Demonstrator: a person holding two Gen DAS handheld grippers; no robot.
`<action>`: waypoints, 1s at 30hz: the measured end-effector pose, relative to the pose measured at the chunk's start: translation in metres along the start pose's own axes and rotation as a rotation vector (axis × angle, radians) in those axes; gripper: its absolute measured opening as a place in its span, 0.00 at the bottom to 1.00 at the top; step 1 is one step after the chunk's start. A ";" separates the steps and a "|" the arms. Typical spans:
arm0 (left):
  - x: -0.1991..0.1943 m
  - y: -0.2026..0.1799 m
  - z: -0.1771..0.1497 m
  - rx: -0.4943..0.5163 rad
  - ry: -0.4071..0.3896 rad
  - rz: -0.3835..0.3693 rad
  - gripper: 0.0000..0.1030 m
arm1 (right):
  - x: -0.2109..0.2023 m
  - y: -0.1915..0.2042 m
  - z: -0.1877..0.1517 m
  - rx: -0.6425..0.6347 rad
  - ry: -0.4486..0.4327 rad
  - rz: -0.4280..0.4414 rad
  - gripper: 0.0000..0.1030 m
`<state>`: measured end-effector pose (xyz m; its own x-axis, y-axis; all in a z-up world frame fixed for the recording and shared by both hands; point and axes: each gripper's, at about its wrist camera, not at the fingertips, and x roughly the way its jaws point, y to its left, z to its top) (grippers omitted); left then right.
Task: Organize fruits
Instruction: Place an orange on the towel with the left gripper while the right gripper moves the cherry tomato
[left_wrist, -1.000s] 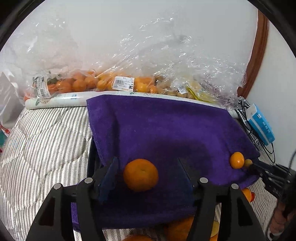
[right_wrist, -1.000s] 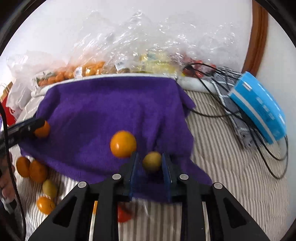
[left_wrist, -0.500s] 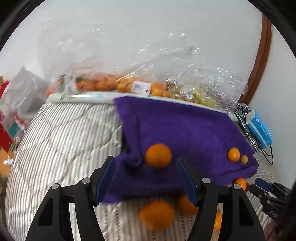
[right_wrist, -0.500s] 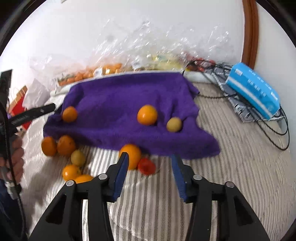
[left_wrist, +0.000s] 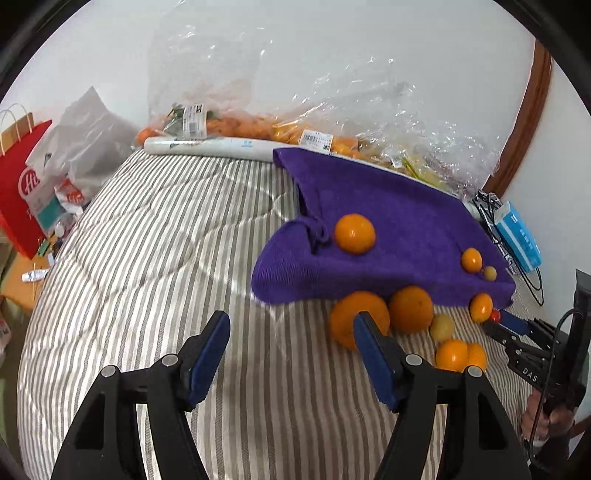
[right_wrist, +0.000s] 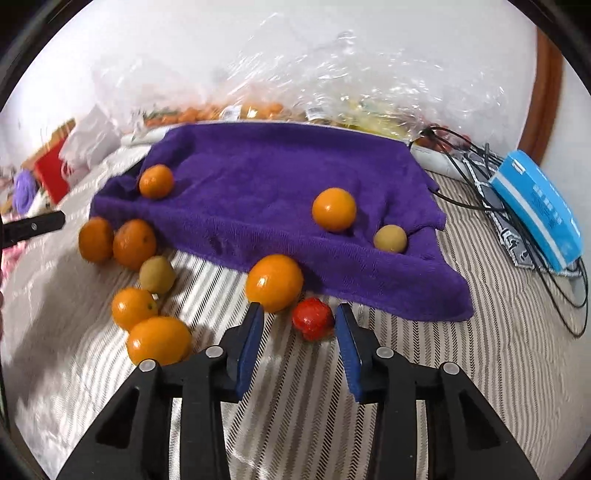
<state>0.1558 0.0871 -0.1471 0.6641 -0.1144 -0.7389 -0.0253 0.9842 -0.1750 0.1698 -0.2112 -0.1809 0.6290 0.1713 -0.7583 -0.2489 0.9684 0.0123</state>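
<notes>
A purple towel (left_wrist: 388, 221) (right_wrist: 277, 177) lies on the striped quilt (left_wrist: 166, 240). On it rest an orange (left_wrist: 354, 233) (right_wrist: 156, 181), a second orange (right_wrist: 334, 209) and a small pale fruit (right_wrist: 390, 238). Several oranges, one of them (right_wrist: 274, 282) near the towel's front edge, a greenish fruit (right_wrist: 157, 275) and a small red fruit (right_wrist: 313, 319) lie on the quilt. My right gripper (right_wrist: 299, 314) is open, with the red fruit between its fingertips, close to the right pad. Over bare quilt, left of the fruit pile, my left gripper (left_wrist: 291, 325) is open and holds nothing.
Clear plastic bags of fruit (left_wrist: 314, 122) and a white roll (left_wrist: 207, 147) line the wall behind the towel. A blue box (right_wrist: 539, 206) and black cables (right_wrist: 480, 199) lie at the right. A red paper bag (left_wrist: 26, 192) stands off the quilt's left edge.
My left gripper drew back and left off the towel, leaving the orange there. My right gripper let go of the pale fruit, opened, pulled back and now brackets the red fruit.
</notes>
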 end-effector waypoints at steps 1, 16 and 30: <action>-0.001 0.000 -0.002 0.001 0.002 0.002 0.65 | -0.001 -0.002 -0.002 0.002 0.002 0.004 0.38; 0.006 -0.028 -0.006 0.038 0.032 -0.047 0.65 | -0.001 -0.002 -0.004 -0.027 -0.016 0.086 0.23; 0.046 -0.050 -0.005 0.074 0.076 -0.052 0.41 | -0.046 -0.040 0.029 0.079 -0.153 -0.010 0.23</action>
<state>0.1841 0.0322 -0.1760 0.6045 -0.1731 -0.7776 0.0651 0.9836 -0.1684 0.1721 -0.2522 -0.1272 0.7375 0.1809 -0.6506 -0.1868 0.9805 0.0609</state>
